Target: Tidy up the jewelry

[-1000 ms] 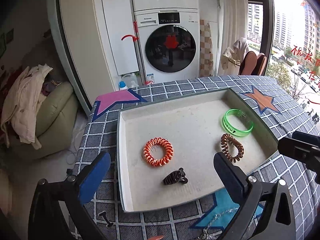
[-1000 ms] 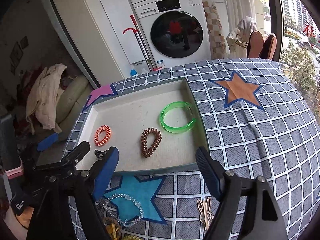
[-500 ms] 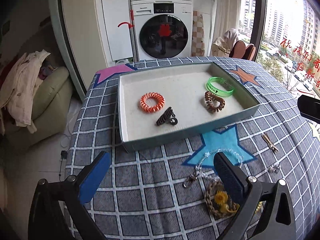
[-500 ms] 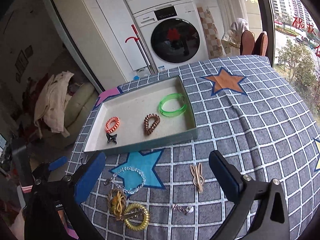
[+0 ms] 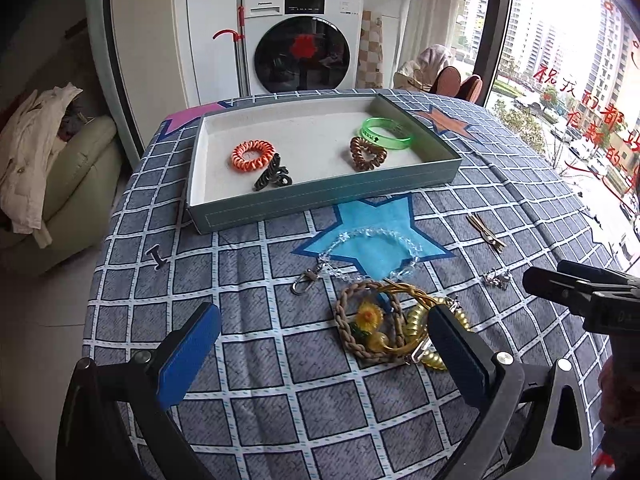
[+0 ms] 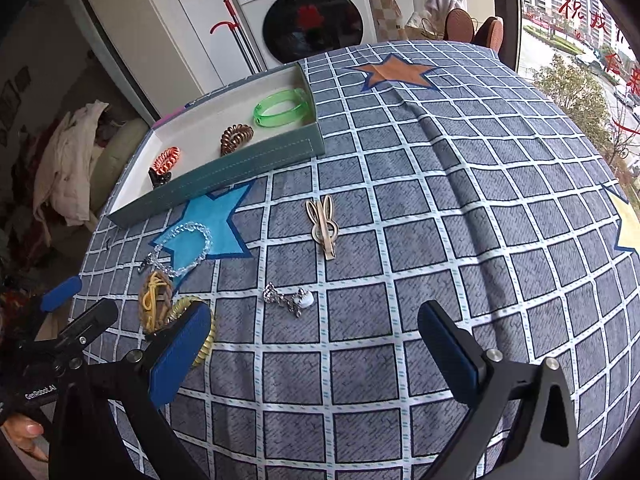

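A grey-green tray (image 5: 320, 196) (image 6: 256, 160) holds an orange coil tie (image 5: 253, 155), a black claw clip (image 5: 272, 176), a brown coil tie (image 5: 368, 153) and a green bangle (image 5: 385, 133). On the cloth lie a clear bead bracelet (image 5: 372, 248), a braided bracelet with a yellow flower (image 5: 368, 328), a yellow coil tie (image 5: 424, 320), a gold rabbit hair clip (image 6: 325, 225) and a silver chain piece (image 6: 288, 299). My left gripper (image 5: 320, 348) is open and empty, near the braided bracelet. My right gripper (image 6: 316, 344) is open and empty, just short of the silver chain.
The table wears a grey checked cloth with stars (image 6: 400, 160). A small black pin (image 5: 157, 258) lies at the left. A washing machine (image 5: 304, 40) stands behind, a sofa with clothes (image 5: 48, 168) to the left, and a window to the right.
Both grippers have pulled back from the tray toward the table's near side and dropped lower. The loose jewelry on the cloth has come into view. Both stay open and empty.
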Demonstrator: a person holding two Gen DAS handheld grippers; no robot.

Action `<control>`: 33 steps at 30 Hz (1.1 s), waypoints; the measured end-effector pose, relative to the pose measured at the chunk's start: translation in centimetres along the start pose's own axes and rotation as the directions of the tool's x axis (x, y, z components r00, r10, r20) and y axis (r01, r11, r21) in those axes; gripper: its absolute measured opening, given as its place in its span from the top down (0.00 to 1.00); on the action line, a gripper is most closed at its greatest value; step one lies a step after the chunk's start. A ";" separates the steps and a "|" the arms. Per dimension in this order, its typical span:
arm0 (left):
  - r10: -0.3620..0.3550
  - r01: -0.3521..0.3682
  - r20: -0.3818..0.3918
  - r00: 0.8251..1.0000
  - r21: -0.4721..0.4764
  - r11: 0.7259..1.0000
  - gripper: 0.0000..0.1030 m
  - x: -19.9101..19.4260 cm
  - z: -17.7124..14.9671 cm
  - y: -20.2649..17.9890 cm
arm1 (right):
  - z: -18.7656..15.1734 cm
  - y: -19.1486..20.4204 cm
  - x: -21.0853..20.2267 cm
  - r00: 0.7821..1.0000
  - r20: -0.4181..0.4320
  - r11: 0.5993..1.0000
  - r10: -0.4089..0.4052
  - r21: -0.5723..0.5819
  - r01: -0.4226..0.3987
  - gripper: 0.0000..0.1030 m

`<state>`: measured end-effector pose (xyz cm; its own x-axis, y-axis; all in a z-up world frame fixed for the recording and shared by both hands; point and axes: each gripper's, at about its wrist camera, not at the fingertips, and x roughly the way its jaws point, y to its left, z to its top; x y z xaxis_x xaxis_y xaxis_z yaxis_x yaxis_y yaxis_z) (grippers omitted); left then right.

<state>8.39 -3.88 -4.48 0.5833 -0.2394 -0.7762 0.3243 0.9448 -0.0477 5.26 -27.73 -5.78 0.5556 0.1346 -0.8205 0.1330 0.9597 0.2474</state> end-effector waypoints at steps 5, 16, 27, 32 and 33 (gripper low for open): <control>-0.010 0.011 -0.006 1.000 0.021 1.000 0.00 0.0 0.0 -1.6 | -0.7 -0.5 -0.1 1.000 0.006 1.000 -0.026 -0.013 0.026 0.00; 0.017 -0.016 -0.036 0.999 0.020 1.000 0.00 1.6 0.3 -2.7 | -1.2 -0.5 -0.1 0.999 0.023 0.993 -0.047 -0.105 0.049 0.00; 0.036 -0.034 -0.051 0.998 0.030 0.999 0.00 2.4 0.4 -3.3 | -1.5 1.8 1.2 0.998 0.024 0.968 -0.056 -0.242 0.060 0.30; 0.036 -0.035 -0.050 0.998 0.036 0.999 0.02 2.5 0.5 -3.4 | -1.2 2.6 1.8 0.999 0.019 0.961 -0.046 -0.272 0.050 0.35; 0.037 -0.035 -0.056 0.998 0.039 0.999 0.03 2.6 0.5 -3.4 | -1.1 2.7 2.0 0.999 0.017 0.961 -0.045 -0.273 0.048 0.37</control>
<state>9.16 -7.85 -5.99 0.5520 -0.1915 -0.8116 0.3324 0.9431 0.0036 5.83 -24.57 -7.31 0.5626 0.0871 -0.8221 -0.0695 0.9959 0.0579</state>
